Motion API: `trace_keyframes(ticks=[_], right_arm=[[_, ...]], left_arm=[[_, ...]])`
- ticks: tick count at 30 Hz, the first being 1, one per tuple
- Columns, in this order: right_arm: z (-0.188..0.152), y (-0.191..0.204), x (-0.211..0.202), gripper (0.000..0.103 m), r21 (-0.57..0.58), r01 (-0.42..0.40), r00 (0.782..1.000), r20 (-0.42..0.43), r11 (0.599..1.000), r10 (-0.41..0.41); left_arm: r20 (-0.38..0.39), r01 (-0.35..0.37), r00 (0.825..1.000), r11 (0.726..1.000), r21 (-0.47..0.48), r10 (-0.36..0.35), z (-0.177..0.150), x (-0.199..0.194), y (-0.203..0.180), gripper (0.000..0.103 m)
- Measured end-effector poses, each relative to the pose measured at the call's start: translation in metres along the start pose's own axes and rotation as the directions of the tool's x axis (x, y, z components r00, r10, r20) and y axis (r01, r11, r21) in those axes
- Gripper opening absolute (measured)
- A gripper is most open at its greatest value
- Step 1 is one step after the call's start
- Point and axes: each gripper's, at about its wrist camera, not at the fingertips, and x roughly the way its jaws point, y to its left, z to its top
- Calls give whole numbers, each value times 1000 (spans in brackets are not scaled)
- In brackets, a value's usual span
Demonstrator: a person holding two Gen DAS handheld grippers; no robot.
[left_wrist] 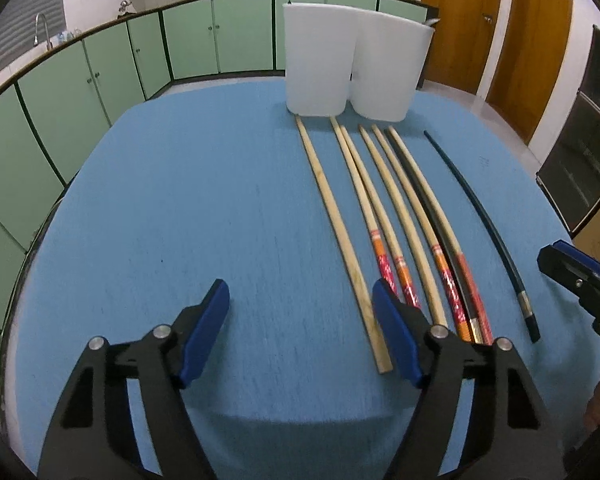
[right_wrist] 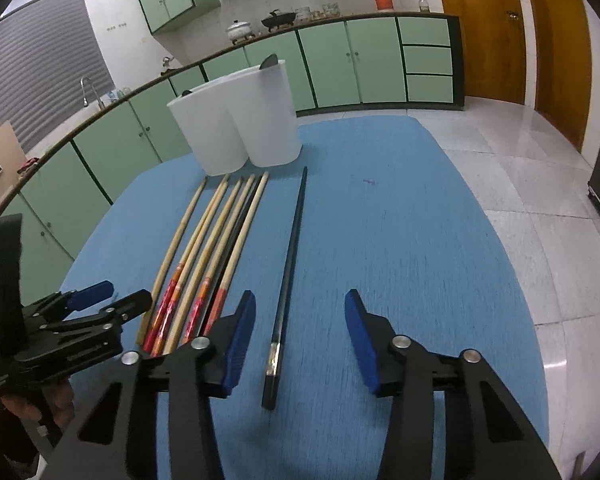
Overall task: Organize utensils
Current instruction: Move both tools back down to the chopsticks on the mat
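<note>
Several chopsticks lie side by side on the blue table [left_wrist: 180, 200]: a plain wooden one [left_wrist: 336, 224] at the left, several wooden ones with red-orange handles [left_wrist: 404, 216], a black one among them, and a lone black chopstick [left_wrist: 484, 220] at the right. Two white tubs [left_wrist: 316, 60] stand touching behind their tips. My left gripper [left_wrist: 300, 332] is open and empty, just left of the plain chopstick's near end. My right gripper [right_wrist: 300, 336] is open and empty, with the lone black chopstick [right_wrist: 286, 276] lying between its fingers. The tubs [right_wrist: 236, 128] show in the right wrist view too.
Green kitchen cabinets [left_wrist: 100, 80] with a worktop curve around behind the table. Wooden doors [left_wrist: 500, 28] stand at the far right. The table's right edge [right_wrist: 500, 240] drops to a tiled floor. A dark utensil tip [right_wrist: 269, 63] sticks out of the right tub.
</note>
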Motion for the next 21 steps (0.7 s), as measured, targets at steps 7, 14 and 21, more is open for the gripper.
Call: trace_keyframes(ticks=[7, 14, 21], right_arm=[[0, -1, -6, 44, 3, 0, 1000, 10, 1000, 0], [-9, 2, -6, 43, -2, -8, 1000, 9, 1000, 8], [-24, 11, -8, 42, -35, -26, 1000, -14, 999, 26]], left_arm=[[-10, -4, 1000, 1000, 18, 4, -4, 4, -9, 68], [-7, -31, 999, 999, 16, 31, -5, 0, -5, 43], [-14, -44, 999, 999, 15, 44, -13, -6, 2, 40]])
